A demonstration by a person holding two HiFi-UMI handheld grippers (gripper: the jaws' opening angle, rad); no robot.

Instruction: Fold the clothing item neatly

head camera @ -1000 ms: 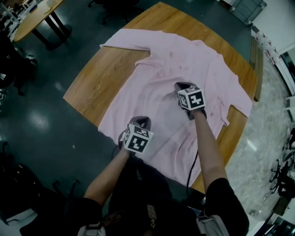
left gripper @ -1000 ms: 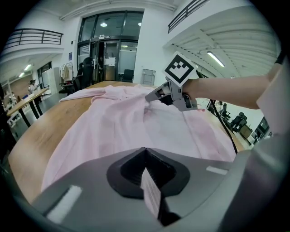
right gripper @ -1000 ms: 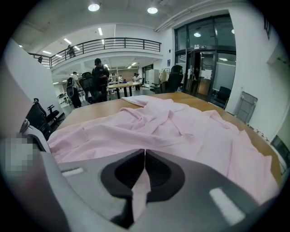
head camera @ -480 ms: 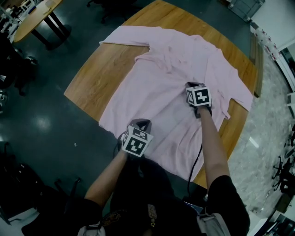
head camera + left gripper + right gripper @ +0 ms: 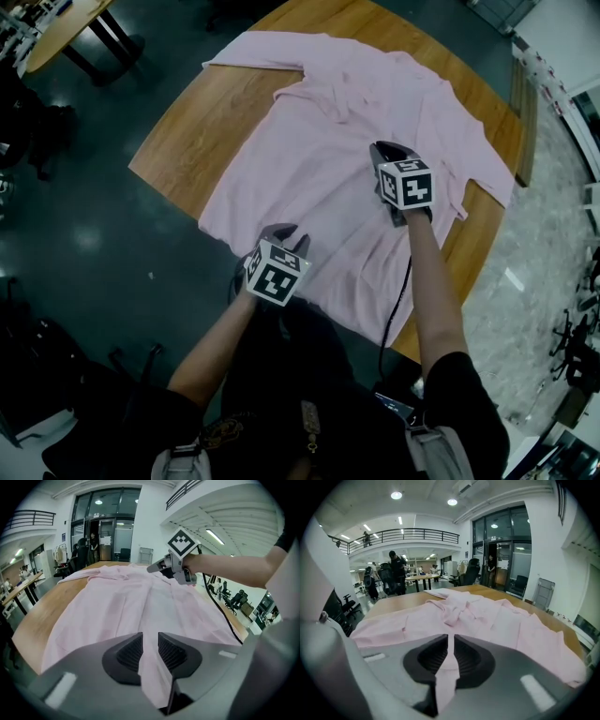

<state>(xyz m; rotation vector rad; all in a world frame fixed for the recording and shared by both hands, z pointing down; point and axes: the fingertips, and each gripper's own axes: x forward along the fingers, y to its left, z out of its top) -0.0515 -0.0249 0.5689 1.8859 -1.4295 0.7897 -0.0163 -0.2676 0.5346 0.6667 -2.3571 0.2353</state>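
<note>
Head view puts the pink shirt (image 5: pixel 319 159) spread flat across the wooden bench (image 5: pixel 187 131), so I'd judge you're at smoothing, ahead of the first fold. Your left tool (image 5: pixel 150 638) has just been opening, its jaws apart with hem cloth loose between them. Your right tool (image 5: pixel 451 640) has begun easing too, yet its pads sit nearly together on a pinch of shirt. Next, probably regrip a side edge and carry it inward. The near hem reaches past the bench's near edge; bare wood lies left, open floor around.
</note>
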